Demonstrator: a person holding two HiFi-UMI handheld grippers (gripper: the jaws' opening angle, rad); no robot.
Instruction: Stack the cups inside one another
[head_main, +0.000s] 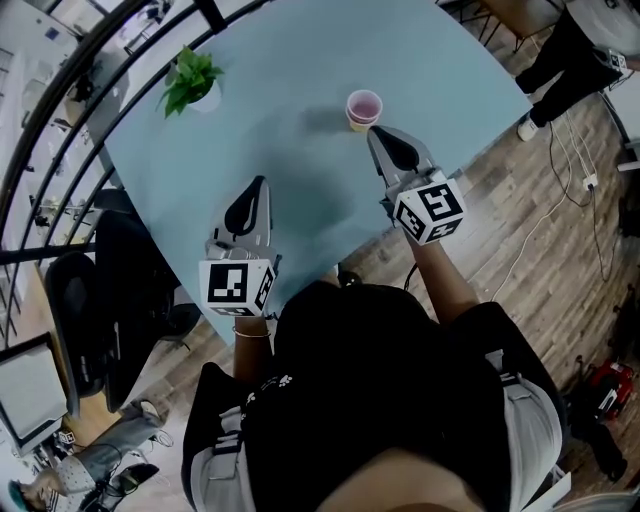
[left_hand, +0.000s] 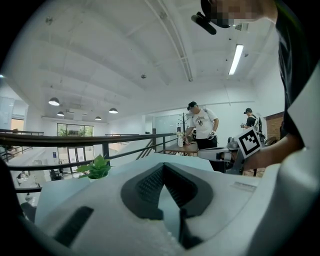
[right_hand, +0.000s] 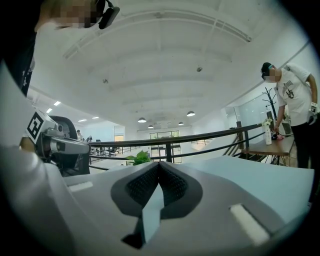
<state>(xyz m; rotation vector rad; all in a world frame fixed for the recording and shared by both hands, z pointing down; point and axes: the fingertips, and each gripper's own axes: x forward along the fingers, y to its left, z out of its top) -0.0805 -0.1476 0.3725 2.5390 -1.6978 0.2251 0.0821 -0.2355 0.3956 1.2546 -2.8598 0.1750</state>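
Surface: pale blue table (head_main: 300, 150).
Room: wood floor (head_main: 520, 230), railing (right_hand: 200, 137).
Cups (head_main: 364, 107): one stack, on the table, just beyond right gripper (head_main: 373, 133).
Plant (head_main: 190, 80): one.
Grippers: two, left gripper (head_main: 259, 184) and right, jaws together, empty.

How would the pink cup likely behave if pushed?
The pink cup looks small, so probably light and apt to slide on the smooth table. It stands upright, mouth up; a push near the rim would likely tip it, then it may roll.
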